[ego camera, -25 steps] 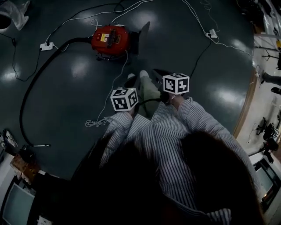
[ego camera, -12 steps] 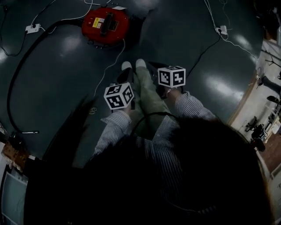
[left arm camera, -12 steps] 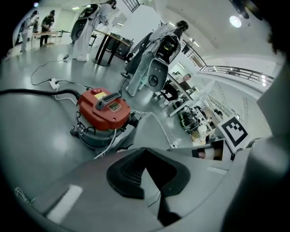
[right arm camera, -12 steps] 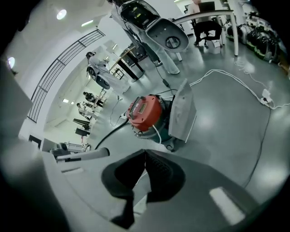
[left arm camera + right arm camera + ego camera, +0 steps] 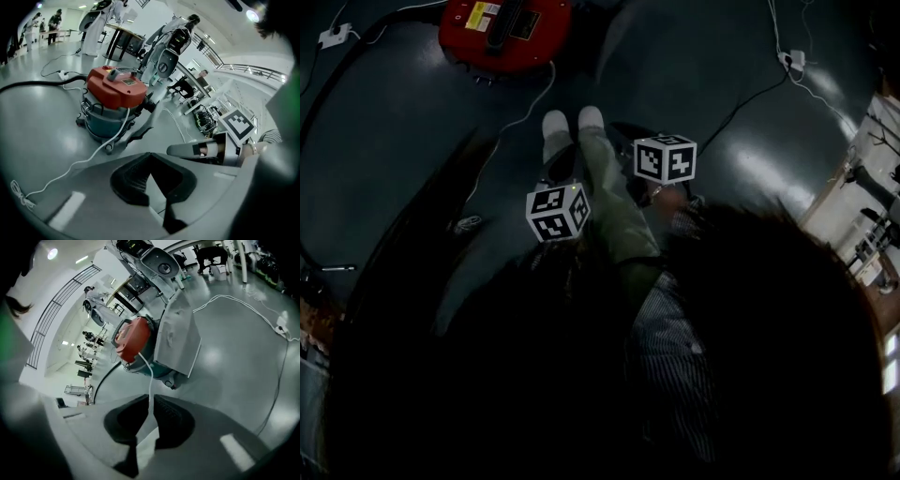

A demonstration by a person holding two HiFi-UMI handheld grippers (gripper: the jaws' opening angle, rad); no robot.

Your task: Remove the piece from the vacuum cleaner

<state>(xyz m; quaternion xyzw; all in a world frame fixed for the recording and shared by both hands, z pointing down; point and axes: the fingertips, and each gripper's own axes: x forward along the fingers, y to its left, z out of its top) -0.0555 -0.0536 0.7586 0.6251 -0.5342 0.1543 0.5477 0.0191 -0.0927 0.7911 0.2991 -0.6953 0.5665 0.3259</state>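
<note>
i'm holding the left gripper [image 5: 149, 155] with its jaws together, gripping nothing. the right gripper [image 5: 151, 400] has just been opening its jaws a crack, with nothing between them. the red vacuum cleaner [image 5: 502, 33] is standing on the floor beyond my shoes [image 5: 572, 127], well apart from both grippers, its white cord [image 5: 525, 108] trailing toward me.
</note>
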